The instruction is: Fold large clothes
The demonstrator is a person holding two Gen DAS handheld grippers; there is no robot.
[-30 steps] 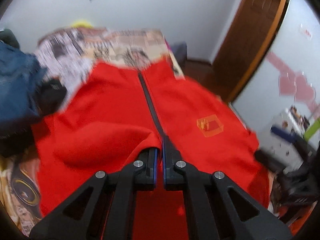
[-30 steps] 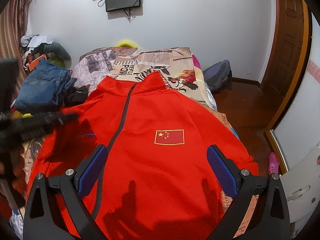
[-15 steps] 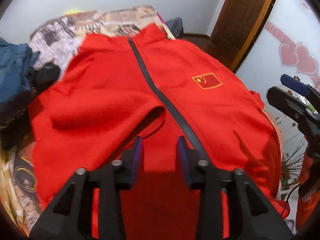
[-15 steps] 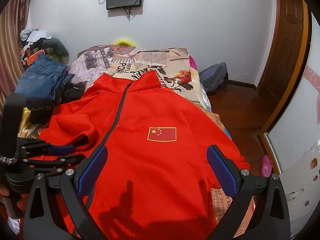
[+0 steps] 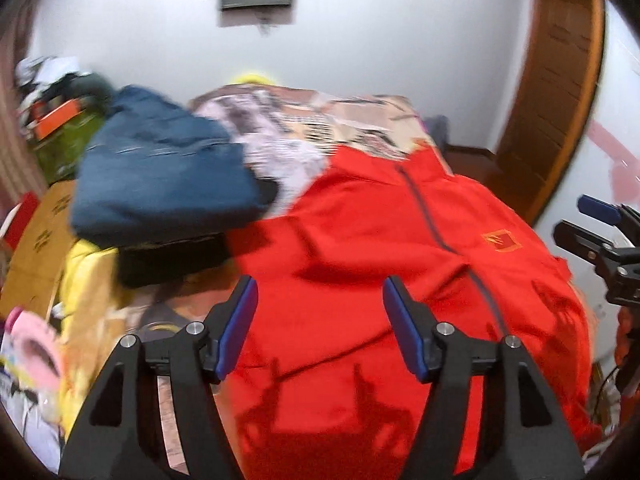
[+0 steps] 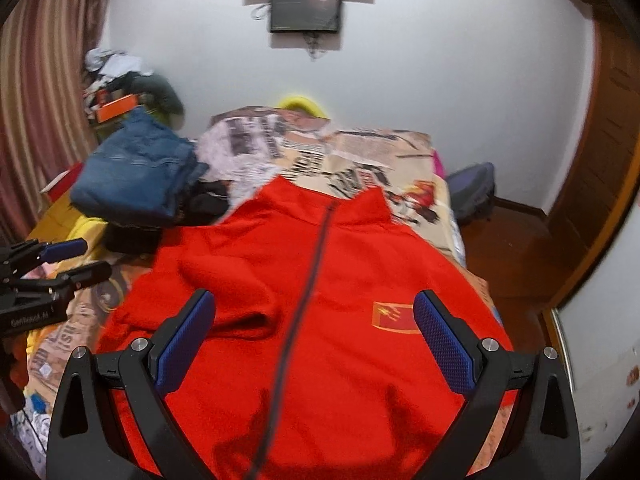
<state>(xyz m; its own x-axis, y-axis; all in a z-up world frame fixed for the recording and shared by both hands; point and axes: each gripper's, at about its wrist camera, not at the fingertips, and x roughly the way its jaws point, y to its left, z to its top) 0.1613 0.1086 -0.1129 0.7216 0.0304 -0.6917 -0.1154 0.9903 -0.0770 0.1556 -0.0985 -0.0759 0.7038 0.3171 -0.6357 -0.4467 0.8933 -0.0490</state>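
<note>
Right wrist view, smooth red zip jacket (image 6: 320,320) spread flat, right tongs (image 6: 314,340) and left tongs (image 5: 320,320) both apart, empty.

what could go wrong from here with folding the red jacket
The red jacket has one sleeve bunched over its front; folding now would likely trap that lump. Its right edge hangs near the bed edge, so a hard pull might slide it off. The pile of jeans crowds the jacket's other side, leaving little room to spread the sleeve. Both the left gripper and right gripper have open jaws holding nothing.
</note>
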